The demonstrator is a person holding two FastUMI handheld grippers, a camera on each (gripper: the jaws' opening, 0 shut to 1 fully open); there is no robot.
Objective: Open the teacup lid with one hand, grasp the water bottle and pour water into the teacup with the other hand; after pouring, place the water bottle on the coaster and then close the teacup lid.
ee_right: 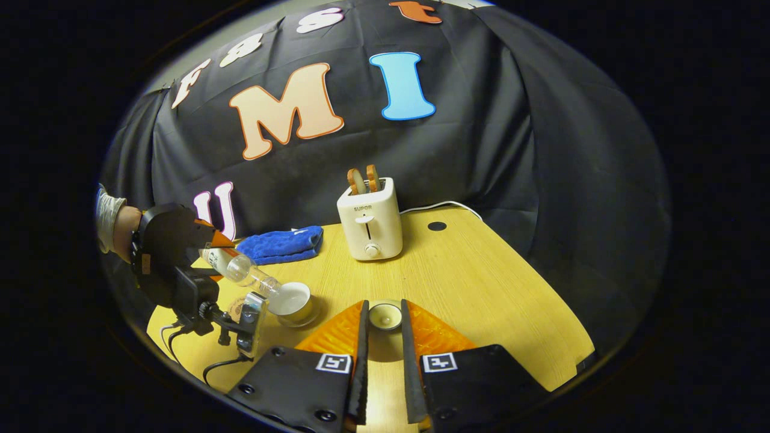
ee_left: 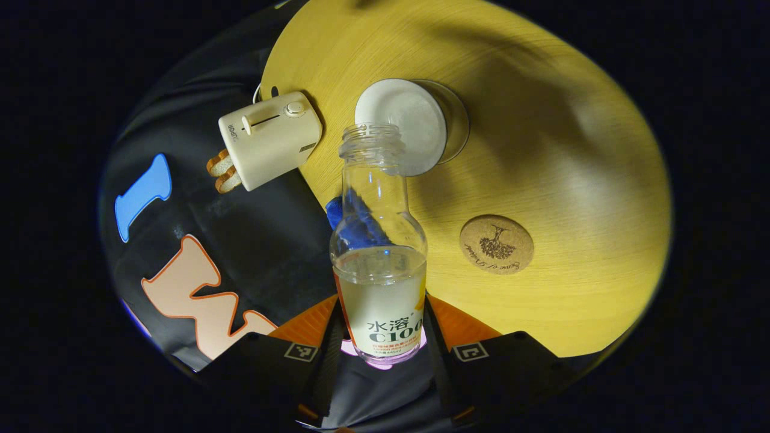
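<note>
Water bottle (ee_left: 379, 252), clear ribbed plastic, cap off, half full of cloudy liquid, is pinched by the left gripper (ee_left: 380, 337). It tilts with its mouth over the round white teacup (ee_left: 402, 125). One round cork coaster (ee_left: 497, 245) lies nearby on the wooden table (ee_left: 571, 150). The right gripper (ee_right: 384, 337) pinches the small round lid (ee_right: 385, 316).
</note>
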